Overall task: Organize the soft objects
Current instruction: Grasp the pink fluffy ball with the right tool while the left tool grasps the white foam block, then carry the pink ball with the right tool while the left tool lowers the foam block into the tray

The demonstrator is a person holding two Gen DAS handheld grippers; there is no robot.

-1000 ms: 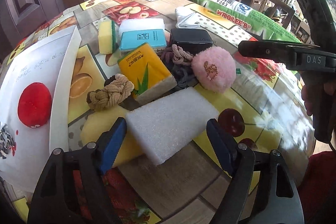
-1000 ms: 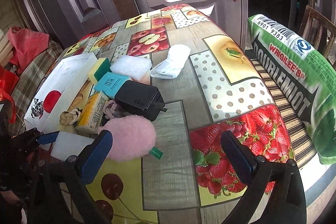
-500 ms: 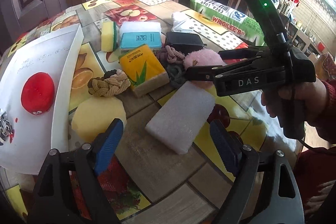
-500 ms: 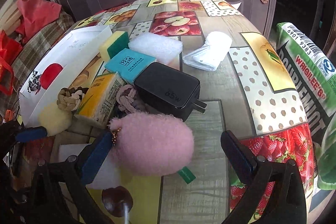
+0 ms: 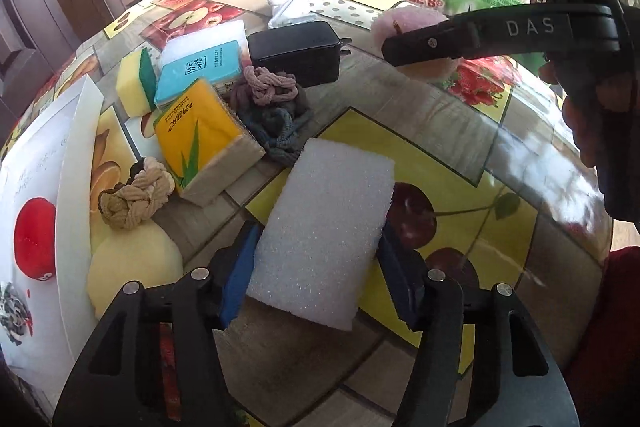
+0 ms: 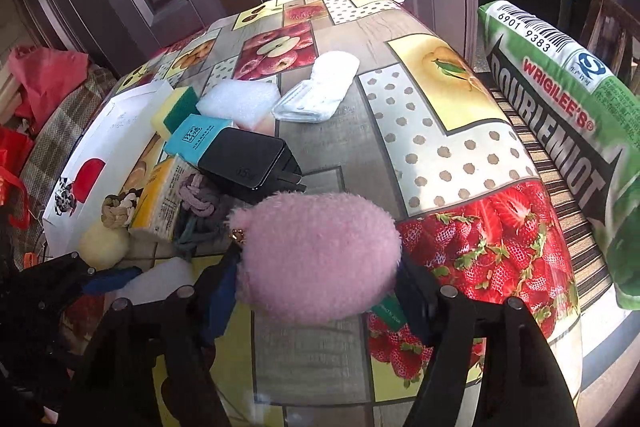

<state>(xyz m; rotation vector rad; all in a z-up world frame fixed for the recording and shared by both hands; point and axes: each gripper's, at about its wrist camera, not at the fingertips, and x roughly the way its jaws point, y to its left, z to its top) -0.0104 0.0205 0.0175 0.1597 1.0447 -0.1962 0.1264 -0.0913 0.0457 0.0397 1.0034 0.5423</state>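
Observation:
A white foam block lies on the fruit-print tablecloth. My left gripper is closing on it, and both blue pads touch its long sides. A pink fluffy ball with a small gold charm sits between the closing jaws of my right gripper, pads pressed into its fur. In the left wrist view the pink ball shows behind the right gripper's black finger. The left gripper and the foam block appear at the lower left of the right wrist view.
Behind the foam lie a yellow tissue pack, a blue tissue pack, a black charger, hair ties, a rope knot and sponges. A white box holding a red ball stands at left. A green cushion lies at right.
Both grippers have come forward and their jaws have narrowed. The left now clasps the foam block, the right now clasps the pink ball, which has shifted slightly right.

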